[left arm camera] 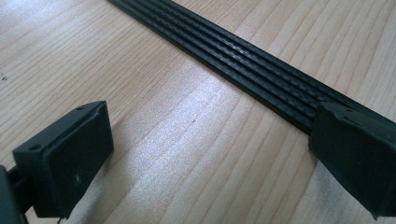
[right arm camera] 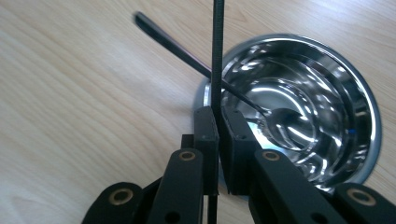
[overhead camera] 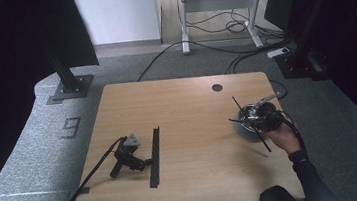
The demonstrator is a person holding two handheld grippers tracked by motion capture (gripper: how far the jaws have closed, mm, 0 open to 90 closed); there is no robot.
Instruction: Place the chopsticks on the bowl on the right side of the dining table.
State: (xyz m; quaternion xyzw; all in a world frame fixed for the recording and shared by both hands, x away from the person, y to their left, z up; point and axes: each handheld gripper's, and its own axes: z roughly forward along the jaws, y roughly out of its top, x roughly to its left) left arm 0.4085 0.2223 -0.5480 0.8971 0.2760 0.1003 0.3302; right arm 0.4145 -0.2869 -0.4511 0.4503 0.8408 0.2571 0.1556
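While right tongs [right arm camera: 218, 140] pinch a black strip [right arm camera: 217, 56], left tongs [left arm camera: 205, 154] gape on wooden table [overhead camera: 187, 109], grey carpet [overhead camera: 31, 151].

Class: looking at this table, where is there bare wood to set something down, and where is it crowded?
Free: the wide middle between the black strips and the steel bowl, and the far edge around the round hole. Crowded: the right, where the right gripper holds a thin strip over the bowl.

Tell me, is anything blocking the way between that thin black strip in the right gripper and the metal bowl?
Nothing visible does. The right gripper holds the strip right at the bowl, where another strip already leans on its rim.
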